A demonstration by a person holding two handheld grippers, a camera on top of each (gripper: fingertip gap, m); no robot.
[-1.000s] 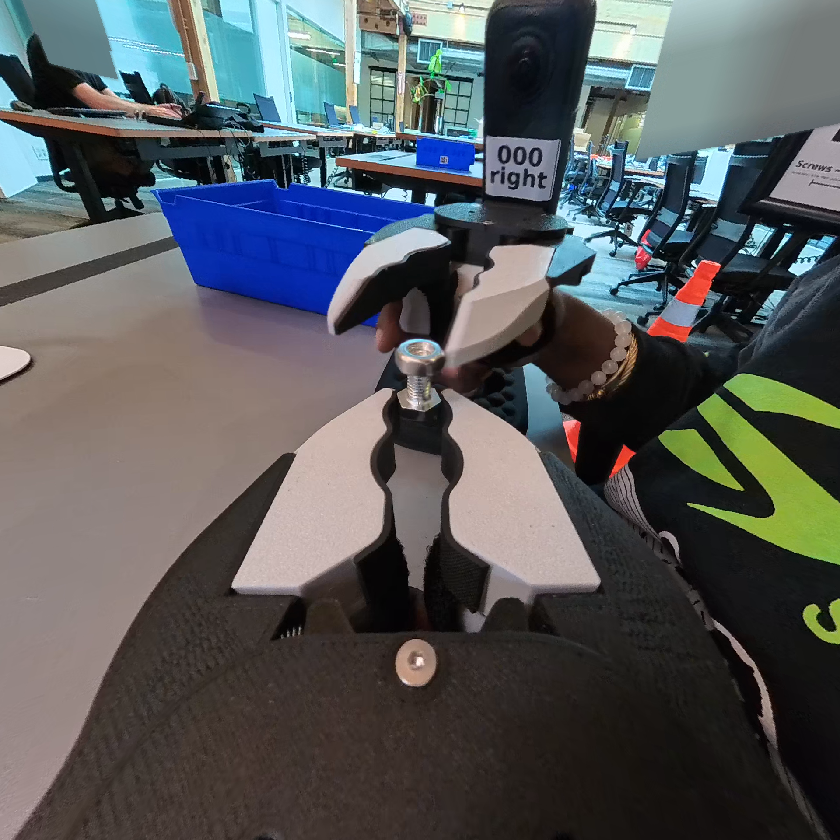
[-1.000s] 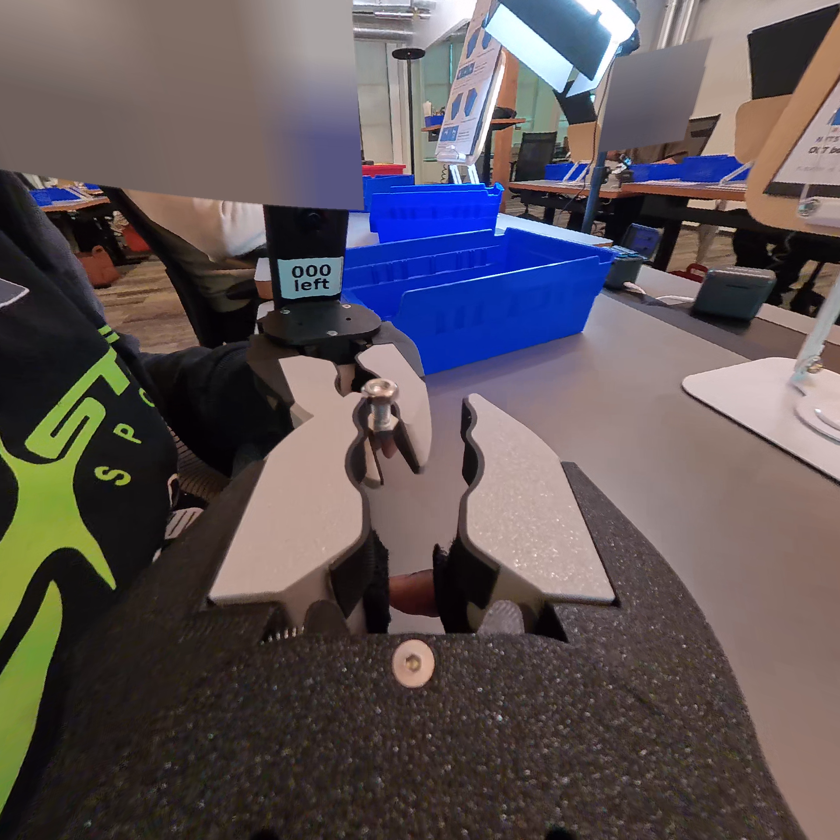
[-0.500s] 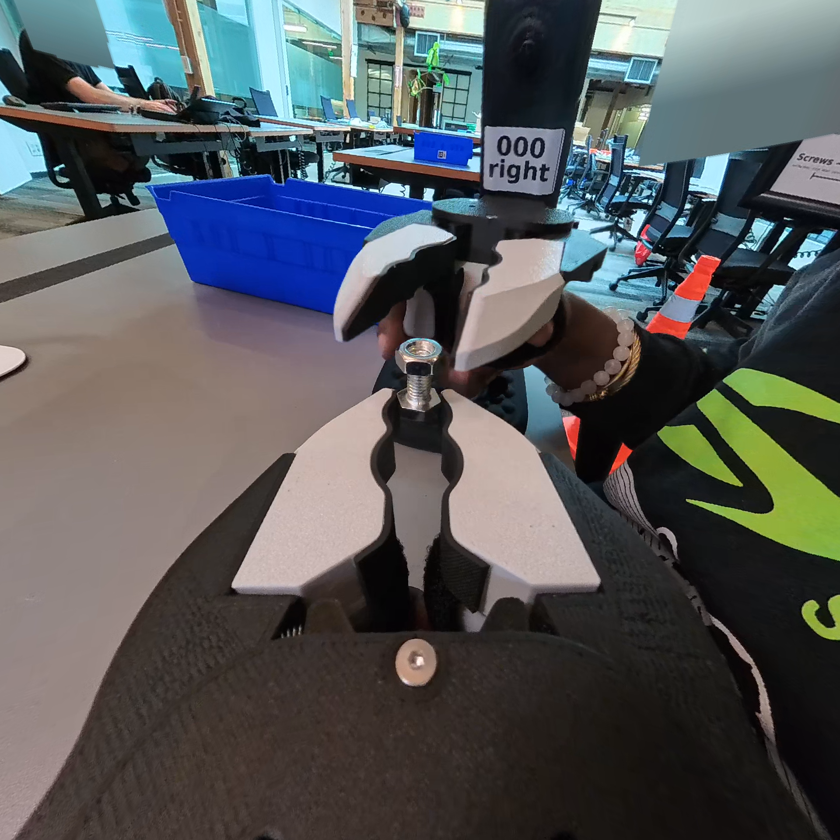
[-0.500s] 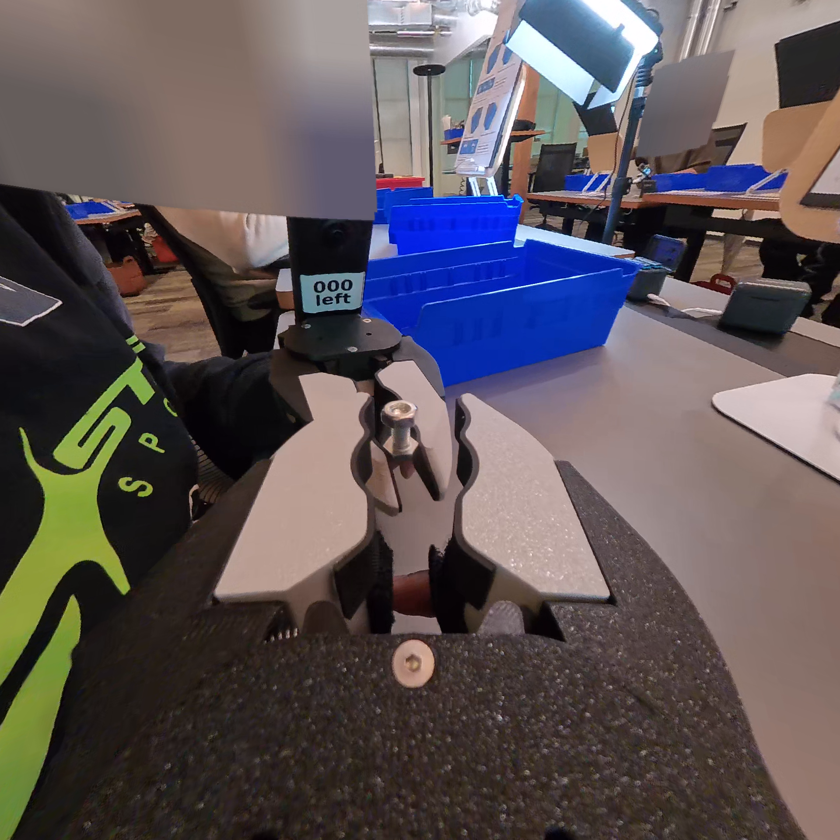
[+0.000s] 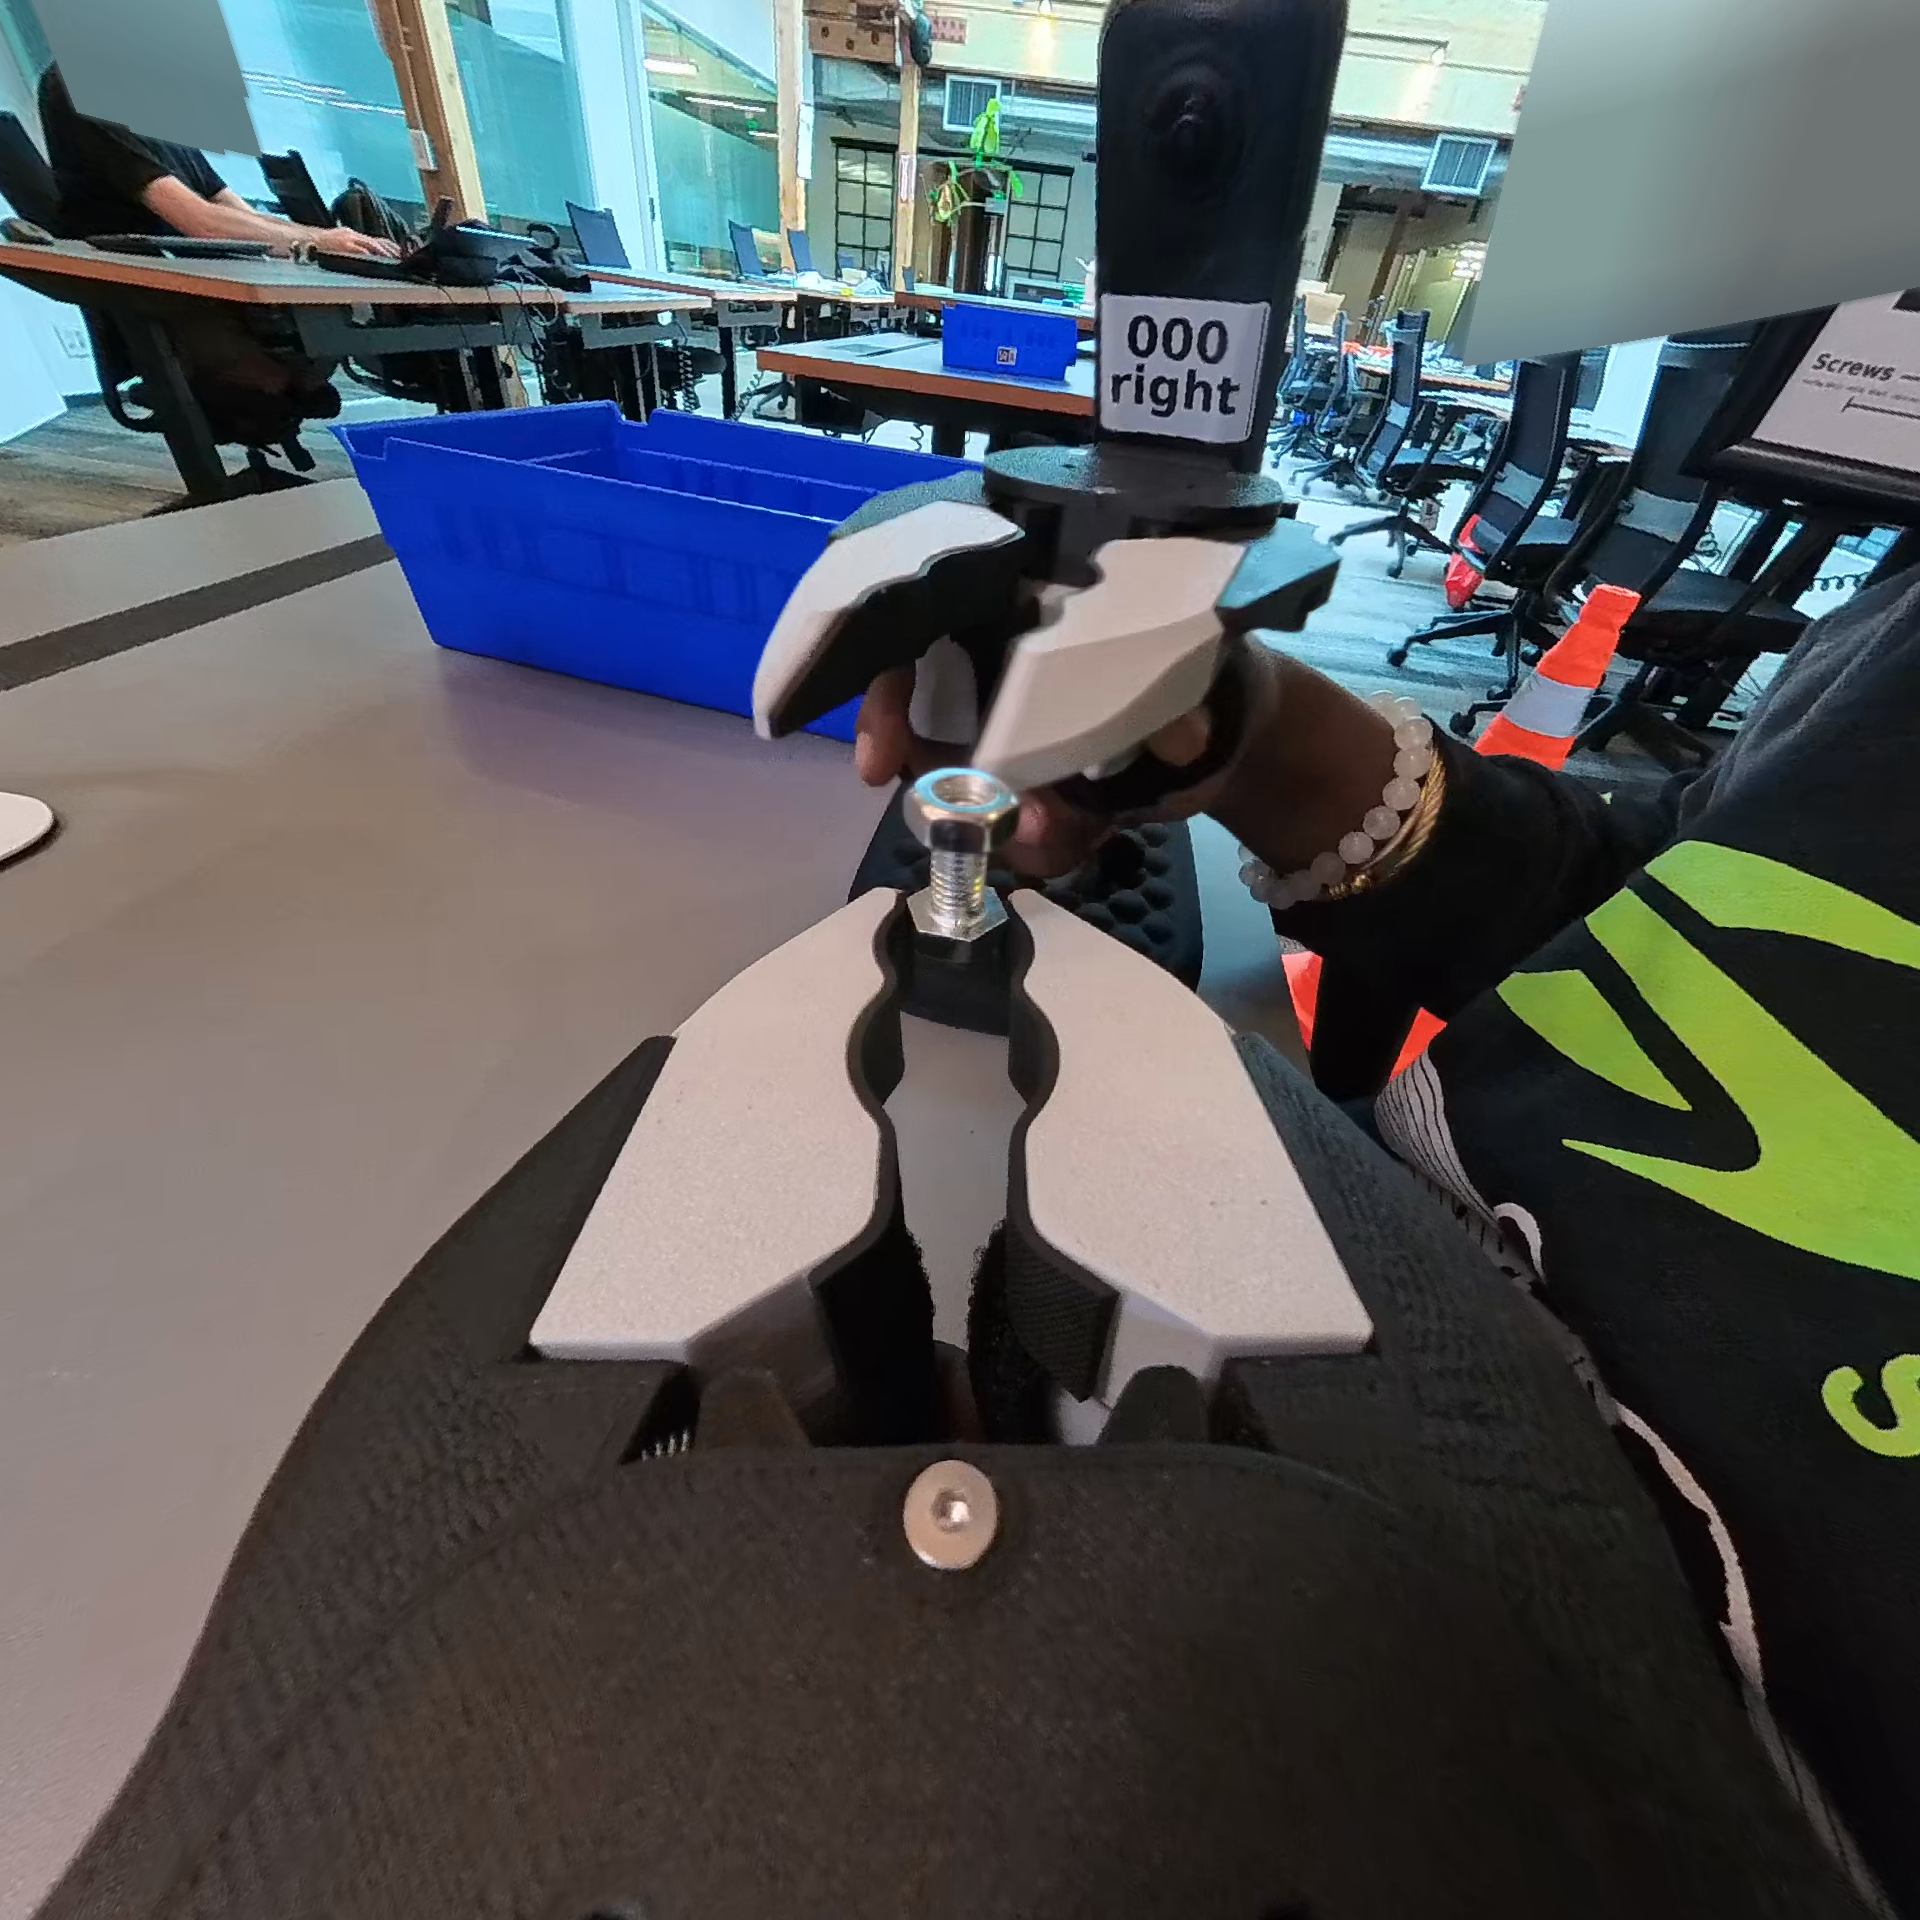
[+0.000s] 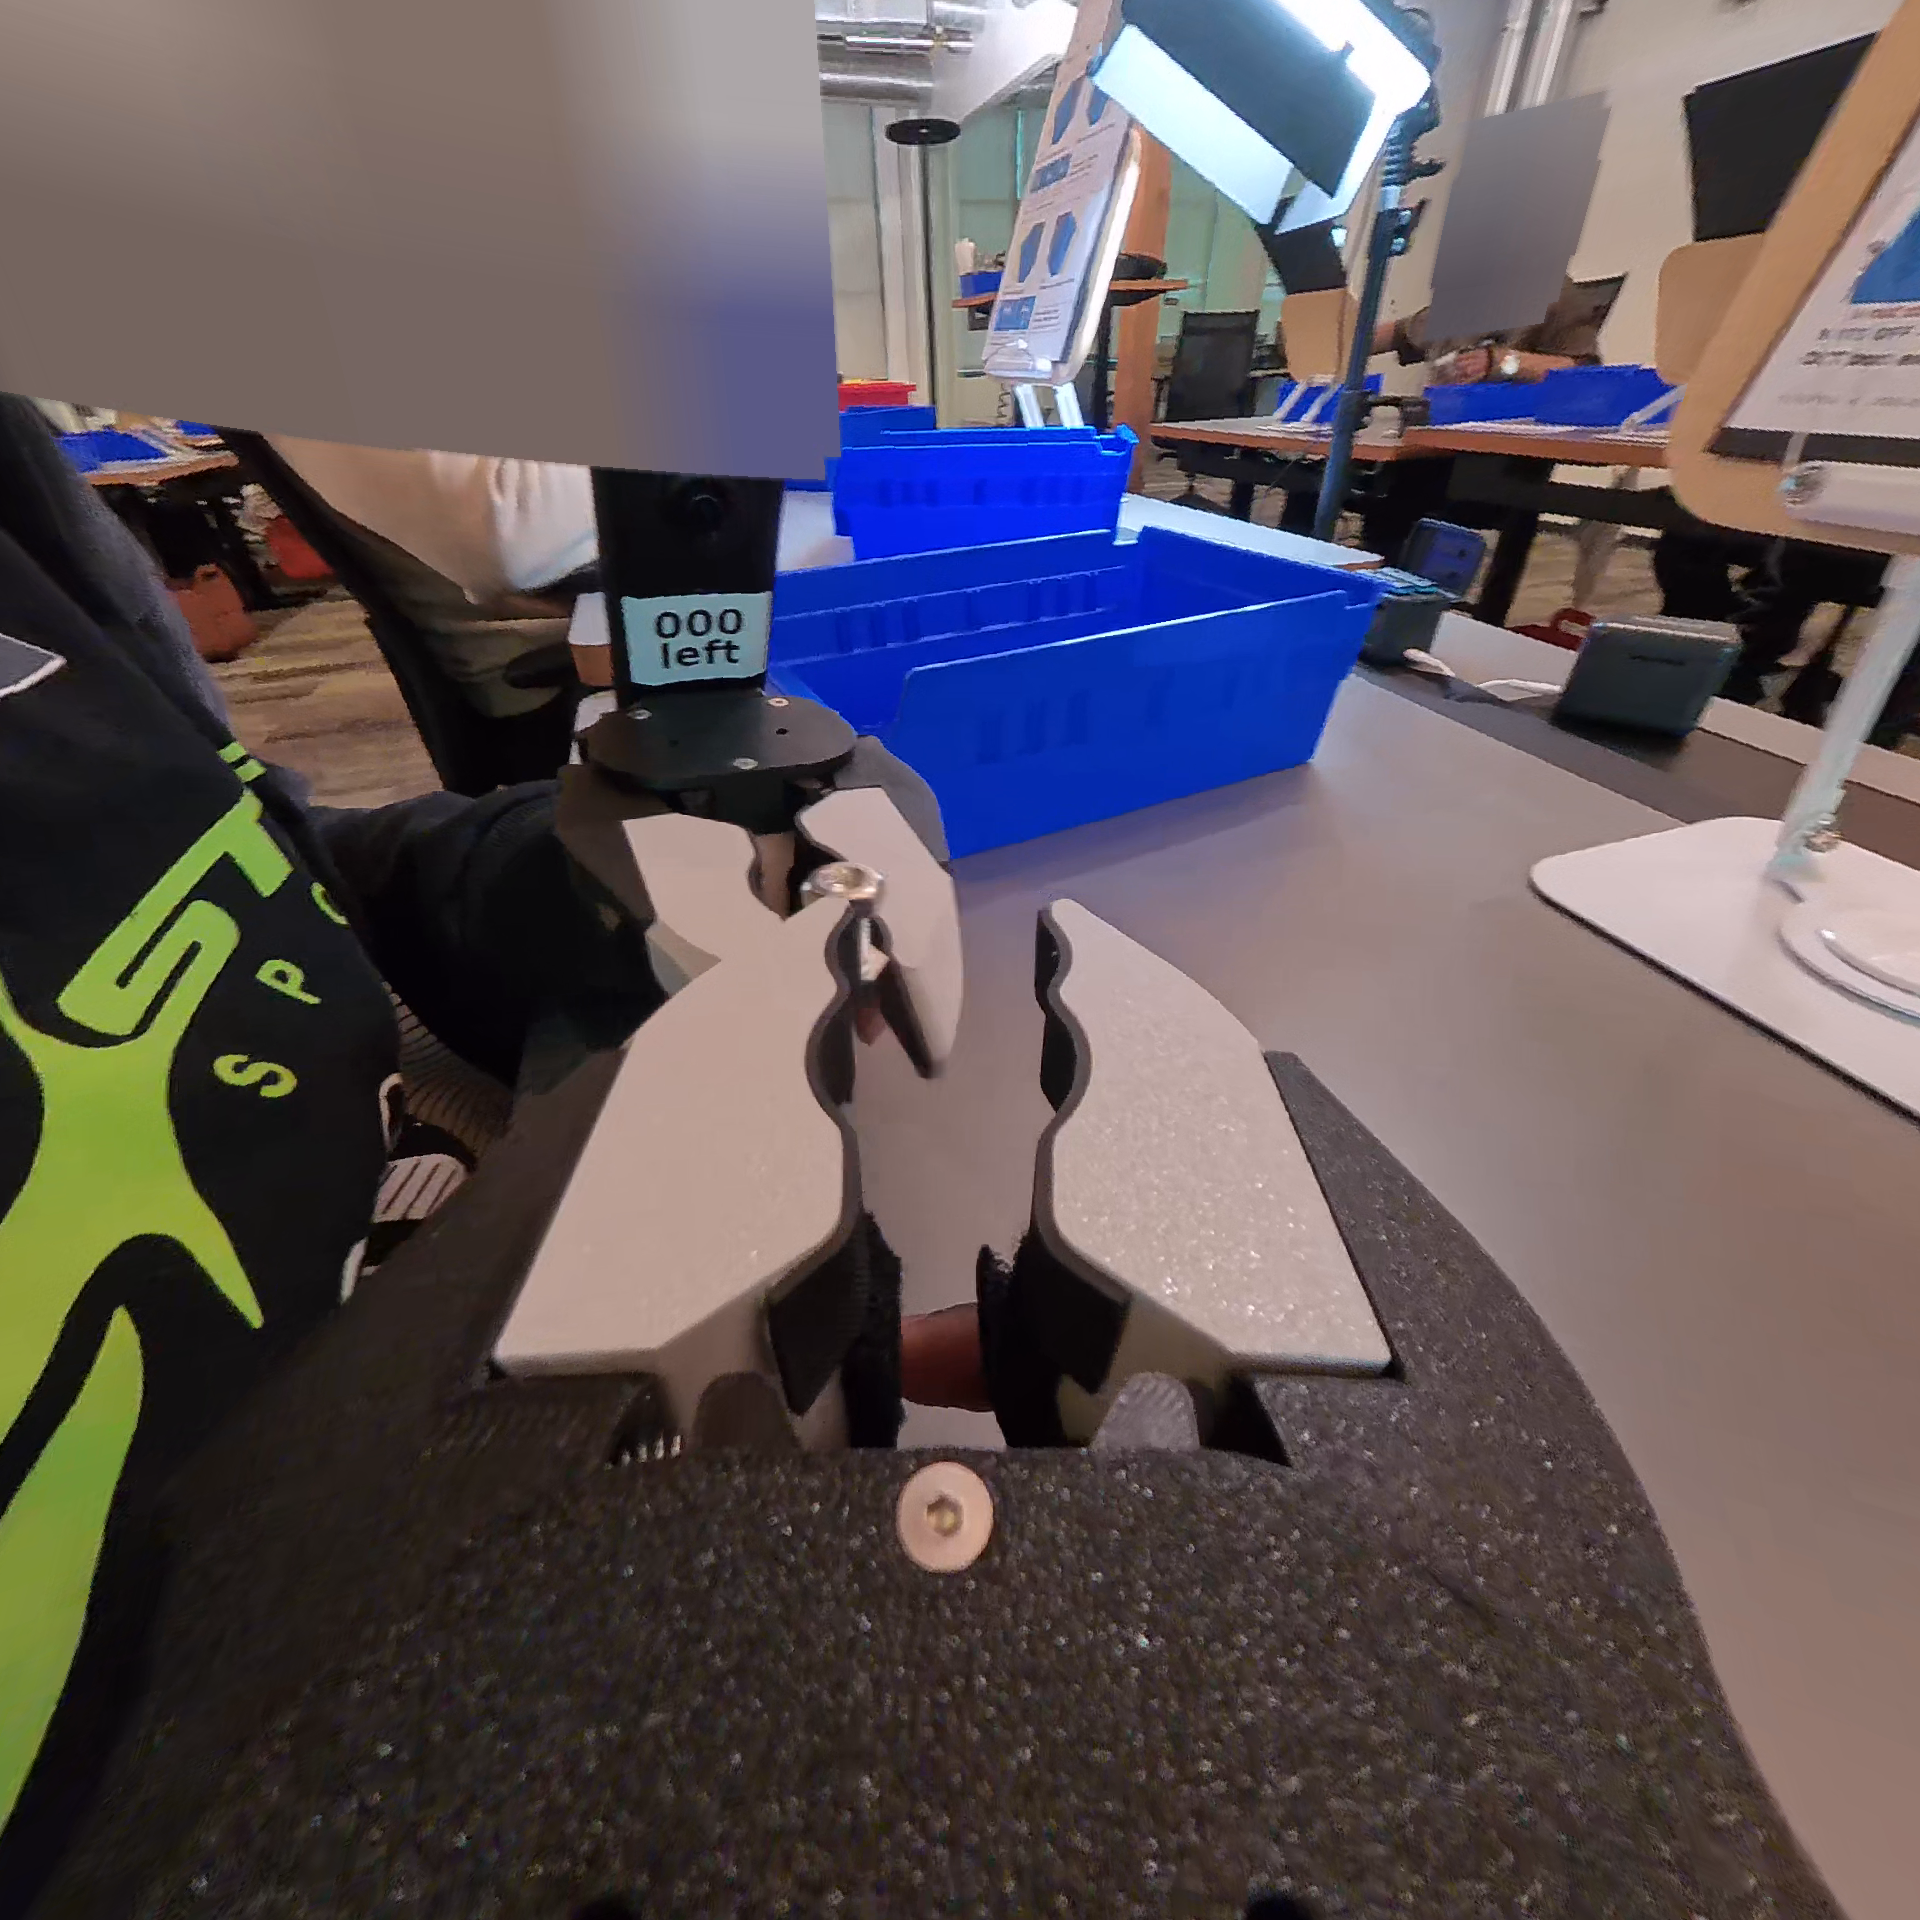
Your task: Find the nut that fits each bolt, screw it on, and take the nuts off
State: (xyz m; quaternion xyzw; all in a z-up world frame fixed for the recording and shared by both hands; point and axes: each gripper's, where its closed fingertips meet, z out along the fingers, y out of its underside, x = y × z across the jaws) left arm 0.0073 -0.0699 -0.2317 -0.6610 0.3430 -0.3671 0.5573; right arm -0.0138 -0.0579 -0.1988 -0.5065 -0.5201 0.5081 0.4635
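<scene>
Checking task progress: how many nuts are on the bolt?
1 for certain: a nut at the free end of the bolt. The hex piece at the jaws of the left gripper may be the bolt head or another nut.

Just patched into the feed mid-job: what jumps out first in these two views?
The bolt stands upright, clamped at its head in the tips of the left tool, with a nut at the top of its thread. The right tool hangs open just above that nut. Behind both, a blue bin sits on the grey table.
</scene>
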